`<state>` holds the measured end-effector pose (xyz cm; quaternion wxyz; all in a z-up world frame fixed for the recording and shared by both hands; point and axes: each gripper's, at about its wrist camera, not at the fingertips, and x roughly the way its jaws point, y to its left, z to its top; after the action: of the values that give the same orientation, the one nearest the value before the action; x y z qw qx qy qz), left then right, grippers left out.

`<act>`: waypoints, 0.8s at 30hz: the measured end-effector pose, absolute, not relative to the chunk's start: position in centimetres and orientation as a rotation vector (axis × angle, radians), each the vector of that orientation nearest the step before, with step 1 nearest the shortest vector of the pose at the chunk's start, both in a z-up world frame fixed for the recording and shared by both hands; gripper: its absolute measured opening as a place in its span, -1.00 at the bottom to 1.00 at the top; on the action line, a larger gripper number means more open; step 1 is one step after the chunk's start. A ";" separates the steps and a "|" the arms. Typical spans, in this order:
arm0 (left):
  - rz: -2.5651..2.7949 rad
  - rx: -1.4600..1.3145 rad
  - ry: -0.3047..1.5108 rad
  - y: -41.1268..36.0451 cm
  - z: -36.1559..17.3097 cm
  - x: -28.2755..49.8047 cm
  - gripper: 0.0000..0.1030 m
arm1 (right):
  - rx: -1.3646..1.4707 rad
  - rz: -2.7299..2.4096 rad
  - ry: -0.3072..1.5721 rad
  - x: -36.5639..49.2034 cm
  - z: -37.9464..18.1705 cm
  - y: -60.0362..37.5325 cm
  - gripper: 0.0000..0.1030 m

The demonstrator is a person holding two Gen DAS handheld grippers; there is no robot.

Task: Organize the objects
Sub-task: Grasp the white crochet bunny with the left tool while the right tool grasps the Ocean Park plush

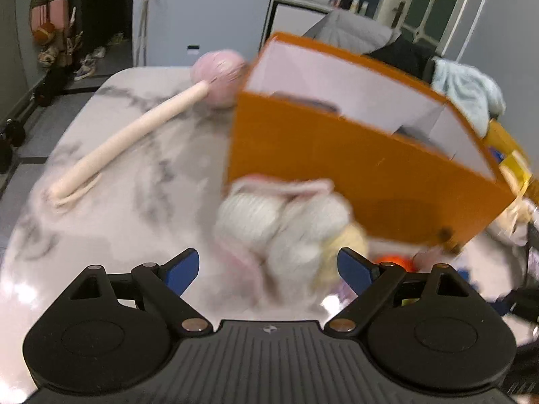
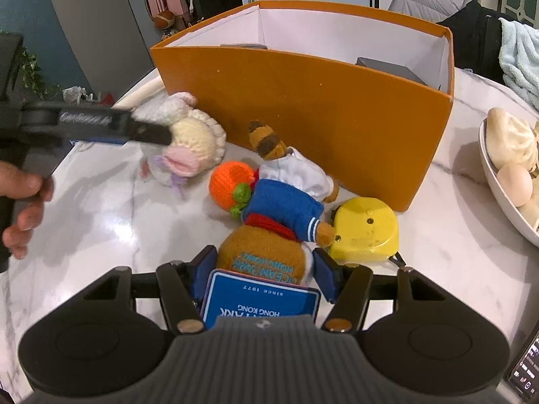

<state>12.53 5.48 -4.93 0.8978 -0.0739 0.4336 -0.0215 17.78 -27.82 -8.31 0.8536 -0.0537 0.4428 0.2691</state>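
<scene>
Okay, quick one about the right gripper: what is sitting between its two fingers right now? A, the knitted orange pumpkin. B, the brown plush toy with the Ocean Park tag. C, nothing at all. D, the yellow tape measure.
B: in the right wrist view the right gripper has its blue pads on either side of the brown plush toy, while the tape measure and the orange pumpkin lie clear of it.

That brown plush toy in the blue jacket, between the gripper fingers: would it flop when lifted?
Probably. The plush toy looks soft and stuffed, so the right gripper would likely squash its head. Its striped tail and limbs would likely dangle. It seems light and unlikely to roll or break.
</scene>
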 end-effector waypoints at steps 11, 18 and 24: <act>-0.076 -0.115 0.878 6.9 -3.9 9.3 0.87 | -0.121 0.568 0.931 17.3 -7.9 -28.1 0.24; -0.103 -0.163 0.843 1.4 -3.8 10.5 0.94 | -0.127 0.564 0.932 17.1 -7.7 -28.4 0.25; 0.059 -0.216 0.829 0.2 -4.5 12.4 0.94 | -0.120 0.571 0.933 17.0 -7.8 -28.7 0.25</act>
<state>12.35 0.23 -4.53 0.9092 -0.1048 0.4020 0.0287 17.00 -28.73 -7.78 0.8524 -0.0572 0.4434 0.2712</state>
